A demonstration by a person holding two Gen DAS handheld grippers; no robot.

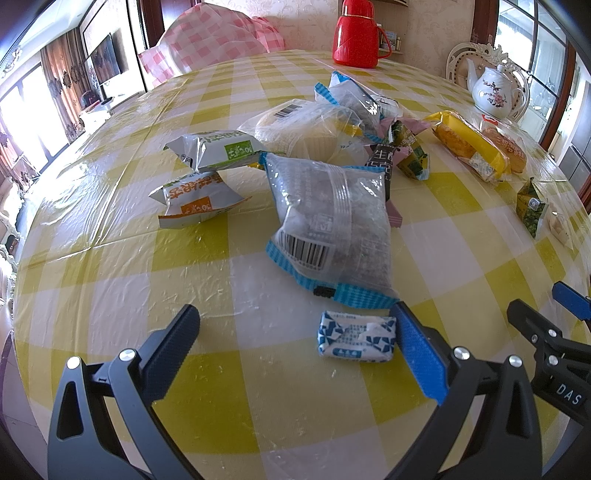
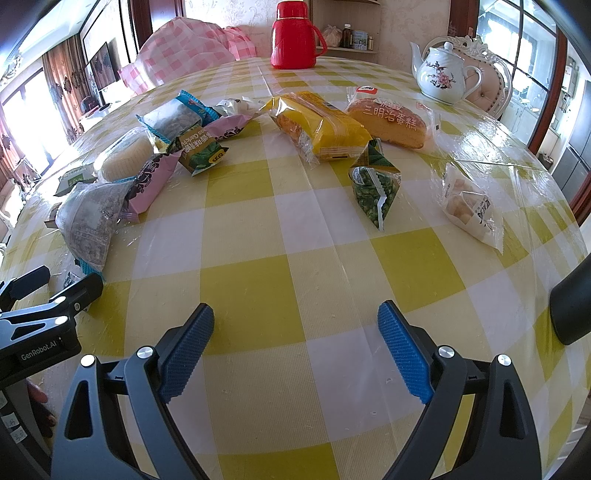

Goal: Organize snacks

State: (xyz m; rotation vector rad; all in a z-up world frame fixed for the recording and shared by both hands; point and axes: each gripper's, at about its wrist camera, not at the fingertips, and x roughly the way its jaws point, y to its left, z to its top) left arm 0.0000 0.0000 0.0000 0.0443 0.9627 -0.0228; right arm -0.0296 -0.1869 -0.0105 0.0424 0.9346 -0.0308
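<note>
Many snack packets lie scattered on a yellow-checked table (image 1: 110, 295). My left gripper (image 1: 295, 328) is open and empty; a small blue-and-white candy packet (image 1: 356, 339) lies beside its right finger. A clear blue-edged bag (image 1: 332, 229) lies just ahead, with two white-orange-green packets (image 1: 199, 199) to its left. My right gripper (image 2: 295, 325) is open and empty over bare cloth. Ahead of it lie a green pea packet (image 2: 376, 188), a yellow cake pack (image 2: 321, 125), a sandwich cake (image 2: 388, 118) and a white biscuit packet (image 2: 472, 206).
A red thermos (image 1: 356, 33) and a white teapot (image 2: 439, 74) stand at the table's far side. A pink-checked covered chair (image 2: 184, 55) is at the back left. The left gripper also shows at the left edge of the right wrist view (image 2: 51, 295).
</note>
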